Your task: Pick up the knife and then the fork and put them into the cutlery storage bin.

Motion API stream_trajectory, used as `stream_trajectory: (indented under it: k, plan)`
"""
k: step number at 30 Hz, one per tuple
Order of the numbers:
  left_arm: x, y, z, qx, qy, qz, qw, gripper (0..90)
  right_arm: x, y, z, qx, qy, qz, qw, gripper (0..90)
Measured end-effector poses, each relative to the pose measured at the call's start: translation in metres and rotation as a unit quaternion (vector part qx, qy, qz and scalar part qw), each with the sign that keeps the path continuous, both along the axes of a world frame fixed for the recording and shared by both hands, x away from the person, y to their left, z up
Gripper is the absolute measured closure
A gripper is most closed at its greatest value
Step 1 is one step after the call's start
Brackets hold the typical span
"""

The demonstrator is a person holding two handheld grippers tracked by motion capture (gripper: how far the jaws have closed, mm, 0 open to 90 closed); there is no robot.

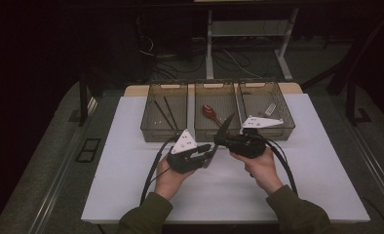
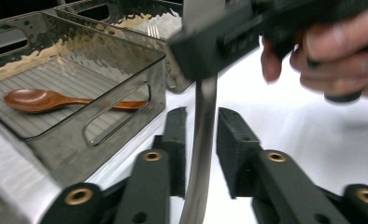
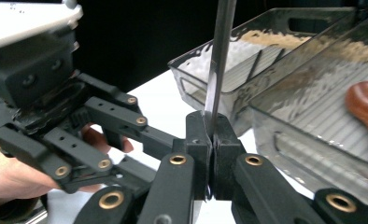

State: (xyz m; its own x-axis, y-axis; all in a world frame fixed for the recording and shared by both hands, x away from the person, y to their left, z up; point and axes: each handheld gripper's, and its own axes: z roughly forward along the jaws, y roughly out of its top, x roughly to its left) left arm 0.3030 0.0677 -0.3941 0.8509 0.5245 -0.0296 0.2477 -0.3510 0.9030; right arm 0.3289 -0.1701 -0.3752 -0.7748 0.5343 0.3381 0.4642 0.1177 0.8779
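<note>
In front of the middle tray [image 1: 214, 127], the right gripper [image 3: 209, 140] is clamping the knife [image 3: 219, 60]; the left gripper [image 2: 201, 149] is standing open around it and should withdraw straight.

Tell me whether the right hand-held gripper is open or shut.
Shut. In the right gripper view, the right hand-held gripper has both black pads pressed flat against a thin metal utensil, no gap either side.

A dim lab or test room set up for recording: a white tabletop [image 1: 131, 161] with three clear bins [image 1: 164, 109] in a row, loose cables [image 1: 180, 63] on the grey floor behind, a white desk frame [image 1: 248, 44], and metal rails [image 1: 58, 185] along the floor edges
</note>
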Motion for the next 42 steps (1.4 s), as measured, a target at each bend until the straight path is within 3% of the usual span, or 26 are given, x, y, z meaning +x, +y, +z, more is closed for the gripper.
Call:
stream_trajectory:
  k: [7, 11, 20, 26, 33, 42]
  plan:
    - [-0.007, 0.034, -0.005, 0.008, 0.0, 0.009, 0.9999, 56.4, 0.004, -0.023, 0.01, -0.025, -0.012, -0.028, 0.9992, 87.2]
    - [-0.009, 0.055, -0.008, -0.005, 0.008, 0.016, 0.9998, 46.0, 0.007, -0.039, 0.017, -0.037, -0.015, -0.045, 0.9982, 87.2]
    - [-0.022, 0.088, -0.018, -0.007, 0.016, 0.015, 0.9997, 36.5, 0.011, -0.074, 0.027, -0.059, -0.018, -0.078, 0.995, 87.1]
    - [-0.025, 0.098, -0.029, -0.014, 0.035, 0.017, 0.9992, 26.8, 0.013, -0.102, 0.029, -0.059, -0.016, -0.093, 0.9938, 87.2]
    - [-0.03, 0.107, -0.033, -0.012, 0.029, 0.029, 0.9991, 15.6, 0.014, -0.127, 0.038, -0.06, -0.022, -0.111, 0.9917, 87.1]
    - [-0.031, 0.107, -0.033, -0.003, 0.032, 0.036, 0.9988, 4.1, 0.019, -0.142, 0.06, -0.076, -0.037, -0.131, 0.9878, 87.2]
